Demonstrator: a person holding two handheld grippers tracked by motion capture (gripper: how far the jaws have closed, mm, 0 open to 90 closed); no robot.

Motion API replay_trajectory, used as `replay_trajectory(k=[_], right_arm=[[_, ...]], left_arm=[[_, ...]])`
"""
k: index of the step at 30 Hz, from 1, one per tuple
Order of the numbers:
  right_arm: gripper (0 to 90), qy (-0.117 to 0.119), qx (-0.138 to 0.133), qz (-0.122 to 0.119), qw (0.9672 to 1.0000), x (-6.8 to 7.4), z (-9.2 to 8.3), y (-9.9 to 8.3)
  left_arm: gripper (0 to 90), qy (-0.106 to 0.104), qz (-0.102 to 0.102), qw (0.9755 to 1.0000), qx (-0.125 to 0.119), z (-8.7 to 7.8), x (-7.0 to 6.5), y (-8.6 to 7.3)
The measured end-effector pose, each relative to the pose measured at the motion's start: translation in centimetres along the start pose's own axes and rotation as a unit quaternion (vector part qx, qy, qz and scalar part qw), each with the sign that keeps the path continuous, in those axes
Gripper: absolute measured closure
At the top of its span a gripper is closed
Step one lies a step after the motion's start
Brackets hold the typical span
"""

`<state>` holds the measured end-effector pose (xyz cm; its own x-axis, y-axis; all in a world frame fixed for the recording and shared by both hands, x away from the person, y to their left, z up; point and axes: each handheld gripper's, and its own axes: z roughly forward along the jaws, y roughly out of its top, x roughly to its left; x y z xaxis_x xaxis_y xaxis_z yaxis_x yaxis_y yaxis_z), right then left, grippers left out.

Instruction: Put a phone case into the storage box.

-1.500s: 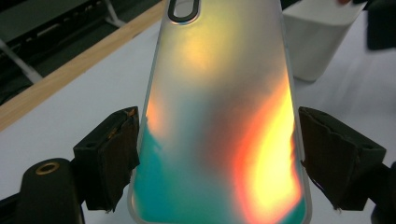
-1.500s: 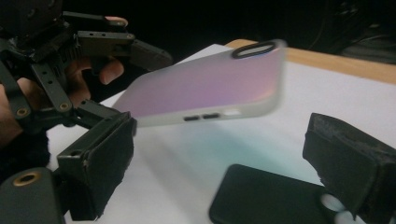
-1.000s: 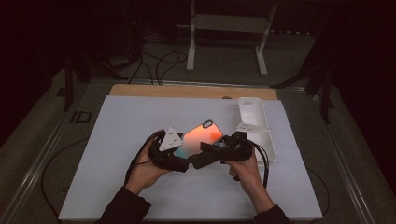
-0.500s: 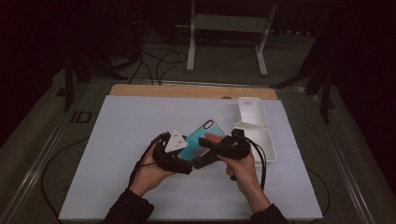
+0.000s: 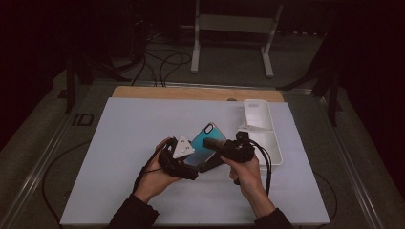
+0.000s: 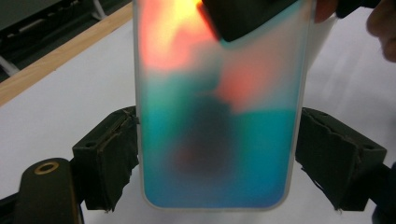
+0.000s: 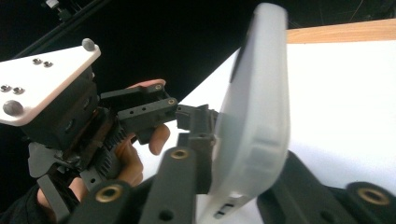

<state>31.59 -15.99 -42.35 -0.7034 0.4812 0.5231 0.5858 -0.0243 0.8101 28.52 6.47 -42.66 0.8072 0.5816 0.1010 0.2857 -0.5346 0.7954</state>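
Phone case (image 5: 206,144) held above the table's (image 5: 119,191) near-middle, between both grippers, clear of the white mat as far as the high view shows. Long axis runs from the near left up toward the far right edge; camera cutout at the far end.

Left gripper (image 5: 184,164) straddles the case's near end across its width: pads (image 6: 109,156) press both long edges, so it is clamped there. Right gripper (image 5: 215,143) comes in from the right side; its jaws have just been closing and now pinch the case across its thickness near one long edge (image 7: 252,135).

Case: frosted, translucent soft-looking shell, rounded corners, teal-to-orange back. Jaw pads black, rough, frayed.

White two-compartment tray (image 5: 260,131) sits at the table's right edge, just beside the right hand (image 5: 248,174); the right gripper is nearer it. Contents not discernible.
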Motion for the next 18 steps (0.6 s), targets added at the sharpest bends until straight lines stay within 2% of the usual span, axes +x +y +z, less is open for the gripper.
replay_trajectory(k=[3,4,6,13,16,18], right_arm=[[85.5,-0.003,0.001,-0.008,1.0,0.2,0.0,0.0],[86.2,-0.012,0.001,-0.019,0.9997,0.4,0.0,0.0],[86.3,-0.011,0.0,-0.024,0.9997,0.5,-0.1,0.0],[86.3,-0.01,0.005,-0.038,0.9992,0.6,-0.3,0.2],[86.4,-0.01,0.007,-0.041,0.9991,0.6,-0.4,0.2],[86.4,-0.004,0.007,-0.051,0.9987,0.8,-0.6,0.3]], left_arm=[[20.5,-0.005,-0.003,1.0,-0.001,0.0,0.1,-0.1],[20.5,-0.011,-0.005,0.9999,-0.003,0.0,0.2,-0.3],[20.3,-0.014,-0.008,0.9999,-0.002,-0.1,0.3,-0.4],[18.4,-0.043,-0.037,0.9982,-0.015,-0.7,1.4,-0.9],[18.1,-0.047,-0.041,0.9979,-0.016,-0.8,1.5,-1.0],[18.1,-0.066,-0.054,0.9962,-0.021,-1.0,2.0,-1.3]])
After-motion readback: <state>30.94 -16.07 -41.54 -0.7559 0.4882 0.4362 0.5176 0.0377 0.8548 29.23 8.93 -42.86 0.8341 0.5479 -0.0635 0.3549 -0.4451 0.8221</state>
